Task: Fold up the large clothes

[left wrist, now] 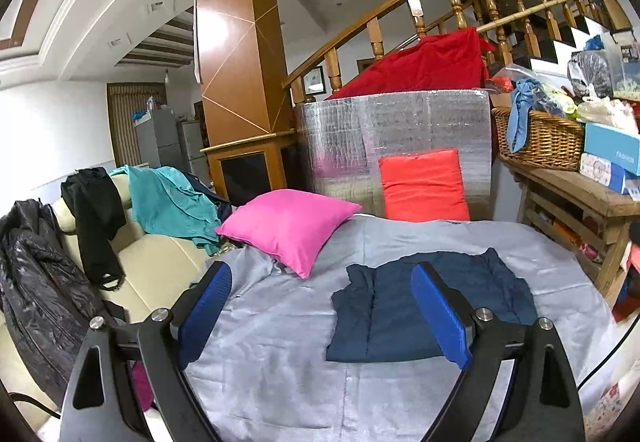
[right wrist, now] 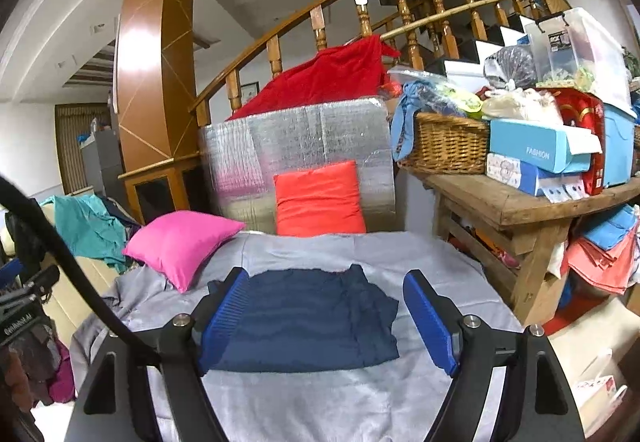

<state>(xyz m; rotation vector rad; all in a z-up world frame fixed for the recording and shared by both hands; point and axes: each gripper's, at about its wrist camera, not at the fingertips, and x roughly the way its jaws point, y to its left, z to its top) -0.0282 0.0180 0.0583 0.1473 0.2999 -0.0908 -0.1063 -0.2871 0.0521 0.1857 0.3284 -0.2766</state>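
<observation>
A: Where is the garment lying?

B: The navy garment (right wrist: 308,318) is lying folded flat on the grey sheet (right wrist: 320,398), in front of the pink pillow (right wrist: 180,246) and the orange cushion (right wrist: 320,198). Both grippers are hovering above it, touching nothing.

A: Are they gripping anything?

B: No. The left gripper (left wrist: 322,306) is standing released, its blue pads wide apart, and the right gripper (right wrist: 326,312) is hanging spread the same way, empty.

A: And the containers?

B: The wicker basket (right wrist: 444,146) is sitting on the wooden counter (right wrist: 520,202), holding a blue cloth (right wrist: 404,122) that is spilling over its rim. Beside it, a light blue box (right wrist: 536,150) is resting on a second box. A clear plastic bin (right wrist: 576,50) is standing behind them; its contents are too blurred to tell. The silver box (right wrist: 296,138) is carrying a red blanket (right wrist: 324,78) on top.
</observation>
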